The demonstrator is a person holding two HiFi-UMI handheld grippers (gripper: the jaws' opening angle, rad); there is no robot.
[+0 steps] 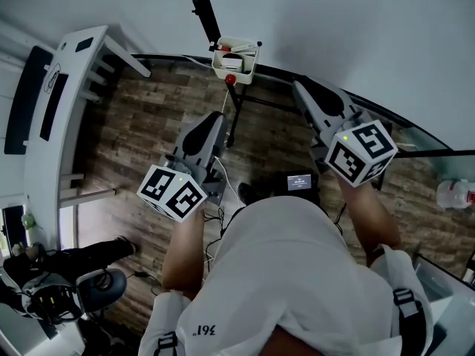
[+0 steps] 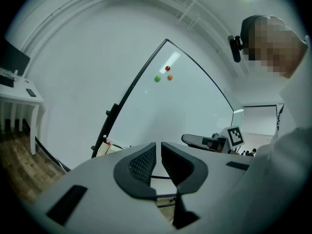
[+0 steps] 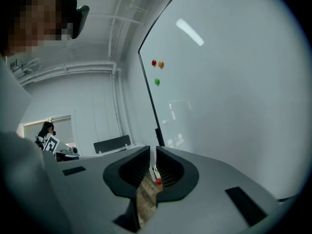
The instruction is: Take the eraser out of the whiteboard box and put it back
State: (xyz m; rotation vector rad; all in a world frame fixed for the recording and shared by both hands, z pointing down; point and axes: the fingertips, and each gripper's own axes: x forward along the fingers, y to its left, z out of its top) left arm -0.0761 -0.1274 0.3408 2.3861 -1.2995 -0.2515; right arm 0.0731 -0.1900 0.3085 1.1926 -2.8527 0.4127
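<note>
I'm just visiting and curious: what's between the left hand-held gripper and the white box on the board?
In the head view, only the black stand post and a red knob, with wood floor beneath.

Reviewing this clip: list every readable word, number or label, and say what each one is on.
"361", seen upside down in the head view, on the person's white shirt.
Text on the small screen in front of the person: too small to read.
Nothing else is readable.
</note>
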